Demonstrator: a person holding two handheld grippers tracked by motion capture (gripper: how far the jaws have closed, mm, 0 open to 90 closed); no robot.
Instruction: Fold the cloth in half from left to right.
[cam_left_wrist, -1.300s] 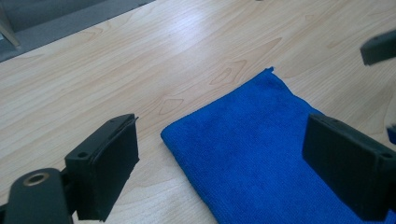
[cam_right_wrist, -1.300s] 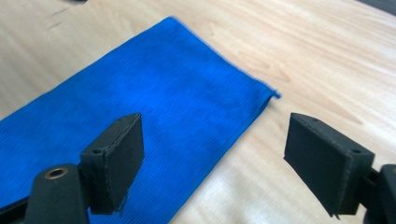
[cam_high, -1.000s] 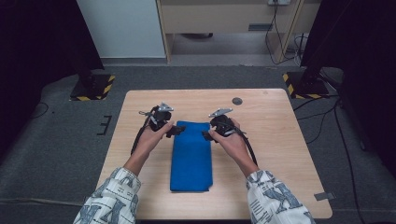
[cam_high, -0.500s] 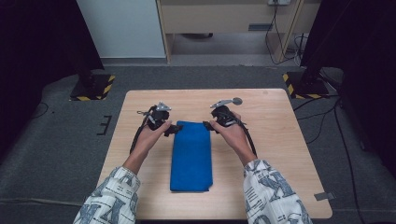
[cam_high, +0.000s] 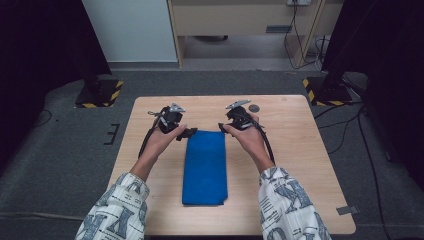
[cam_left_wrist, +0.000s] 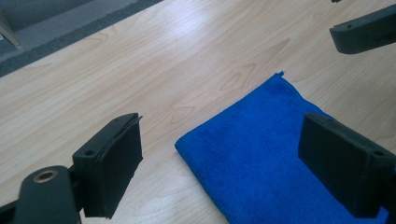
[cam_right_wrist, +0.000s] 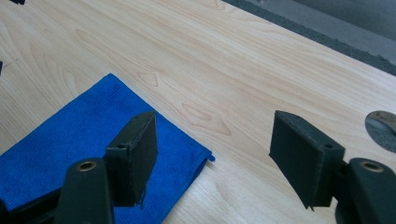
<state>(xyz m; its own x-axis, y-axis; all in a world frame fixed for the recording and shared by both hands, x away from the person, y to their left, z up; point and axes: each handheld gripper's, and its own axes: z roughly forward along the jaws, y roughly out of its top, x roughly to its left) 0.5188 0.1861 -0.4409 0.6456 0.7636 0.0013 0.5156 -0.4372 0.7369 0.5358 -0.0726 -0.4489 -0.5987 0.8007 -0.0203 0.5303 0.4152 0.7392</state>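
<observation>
Cut off: blue cloth (cam_left_wrist: 261, 158) ran past the left gripper view's lower edge.
Left gripper (cam_high: 189, 133): wide, empty, at the cloth's far-left corner.
Right gripper (cam_high: 222, 128): jaws just narrowing, nothing clamped, over the far-right corner.

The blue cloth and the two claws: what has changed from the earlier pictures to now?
The right claw moved away from the person, from over the cloth to its far right corner; its jaws have just been closing, with nothing pressed between them. The left claw hardly moved, open at the far left corner. The cloth stayed folded, flat on the table.
</observation>
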